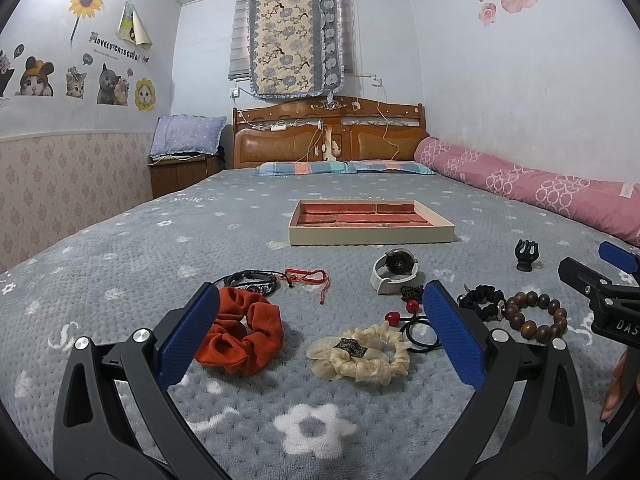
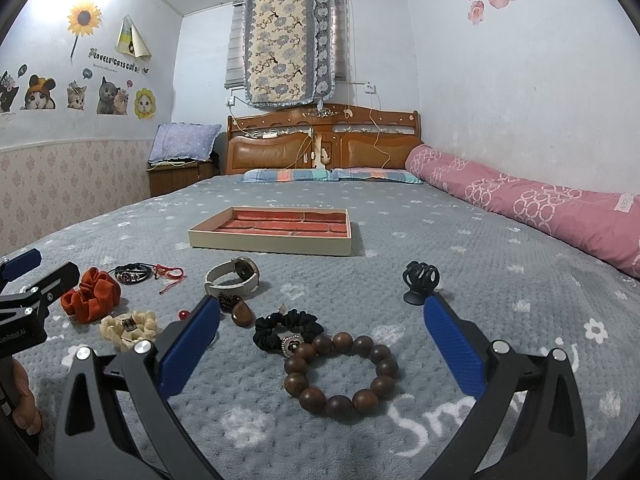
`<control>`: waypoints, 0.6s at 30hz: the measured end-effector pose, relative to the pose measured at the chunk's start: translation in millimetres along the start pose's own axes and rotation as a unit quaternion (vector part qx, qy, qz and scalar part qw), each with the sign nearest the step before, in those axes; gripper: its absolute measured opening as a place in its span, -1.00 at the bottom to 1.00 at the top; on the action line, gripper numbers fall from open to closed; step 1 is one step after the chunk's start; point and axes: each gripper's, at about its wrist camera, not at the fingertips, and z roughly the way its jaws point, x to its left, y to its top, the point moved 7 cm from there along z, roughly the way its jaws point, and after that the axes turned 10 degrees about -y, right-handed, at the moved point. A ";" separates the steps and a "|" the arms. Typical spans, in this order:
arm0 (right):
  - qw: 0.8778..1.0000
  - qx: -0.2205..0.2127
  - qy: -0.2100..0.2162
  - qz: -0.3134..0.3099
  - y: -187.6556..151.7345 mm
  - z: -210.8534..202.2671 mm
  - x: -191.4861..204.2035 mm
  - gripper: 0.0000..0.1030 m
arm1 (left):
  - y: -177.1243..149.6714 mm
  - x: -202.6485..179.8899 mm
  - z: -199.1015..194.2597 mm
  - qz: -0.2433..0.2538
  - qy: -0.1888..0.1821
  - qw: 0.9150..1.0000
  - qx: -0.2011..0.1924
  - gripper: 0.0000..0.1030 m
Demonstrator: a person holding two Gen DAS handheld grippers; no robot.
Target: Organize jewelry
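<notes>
A beige tray with red compartments [image 1: 370,235] [image 2: 268,245] lies empty on the grey bed. Before it lie an orange scrunchie [image 1: 242,334] [image 2: 91,294], a cream scrunchie [image 1: 360,354] [image 2: 128,328], a white-strap watch [image 1: 394,272] [image 2: 232,276], a wooden bead bracelet [image 1: 534,316] [image 2: 340,372], a black scrunchie [image 1: 482,300] [image 2: 286,330], a black claw clip [image 1: 527,255] [image 2: 420,278], a red cord bracelet [image 1: 308,278] and a black leather bracelet [image 1: 250,280]. My left gripper [image 1: 320,300] is open over the scrunchies. My right gripper [image 2: 322,312] is open over the bead bracelet.
A rolled pink quilt [image 1: 532,188] runs along the right wall. Pillows [image 1: 344,168] and a wooden headboard [image 1: 328,136] are at the far end. A nightstand [image 1: 180,172] stands at the back left. A brown pendant [image 2: 242,314] and red-bead hair tie [image 1: 404,316] lie among the jewelry.
</notes>
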 end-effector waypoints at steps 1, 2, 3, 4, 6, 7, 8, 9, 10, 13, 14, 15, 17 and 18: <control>1.000 0.001 -0.001 0.000 0.9 -0.3 -0.2 0.93 | -1.6 -0.3 -0.4 0.000 0.000 1.000 0.001 0.91; 1.000 0.001 -0.001 0.000 1.7 -1.1 0.8 0.93 | -4.5 0.7 1.6 0.000 0.000 1.000 0.001 0.91; 1.000 0.001 -0.001 0.000 1.7 -1.1 0.8 0.93 | -5.4 1.2 1.3 -0.001 0.000 1.000 0.002 0.91; 1.000 0.002 -0.001 0.000 1.2 -0.9 0.4 0.93 | -5.9 -0.4 3.3 -0.001 0.001 1.000 0.004 0.91; 1.000 0.003 0.000 0.001 0.3 -0.7 -0.8 0.93 | -5.6 -1.2 0.3 -0.004 0.000 1.000 0.006 0.91; 1.000 0.004 -0.001 0.001 0.2 -0.4 -0.5 0.93 | -8.2 0.2 2.3 -0.005 0.000 1.000 0.007 0.91; 1.000 0.006 -0.001 0.001 0.0 -0.2 -0.7 0.93 | -9.6 1.7 3.6 -0.006 -0.001 1.000 0.008 0.91; 1.000 0.007 -0.002 0.000 -0.2 1.0 0.1 0.93 | -6.4 3.2 7.7 -0.006 -0.002 1.000 0.011 0.91; 1.000 0.009 -0.003 -0.001 -0.4 1.7 0.8 0.93 | -7.0 4.2 7.9 -0.007 -0.002 1.000 0.014 0.91; 1.000 0.012 -0.007 -0.003 -0.4 2.4 1.2 0.93 | -7.9 6.3 9.4 -0.012 -0.004 1.000 0.023 0.91; 1.000 0.013 -0.009 -0.005 -0.1 3.5 2.9 0.93 | -7.7 6.9 9.5 -0.013 -0.004 1.000 0.025 0.91; 1.000 0.013 -0.010 -0.006 0.0 3.4 3.4 0.93 | -8.4 8.1 9.5 -0.015 0.000 1.000 0.026 0.91; 1.000 0.015 -0.011 -0.011 0.0 3.6 4.9 0.93 | -9.0 8.4 10.5 -0.016 -0.004 0.999 0.030 0.91; 1.000 0.016 -0.012 -0.013 0.0 4.1 5.5 0.93 | -10.1 9.3 10.8 -0.018 -0.006 0.999 0.035 0.91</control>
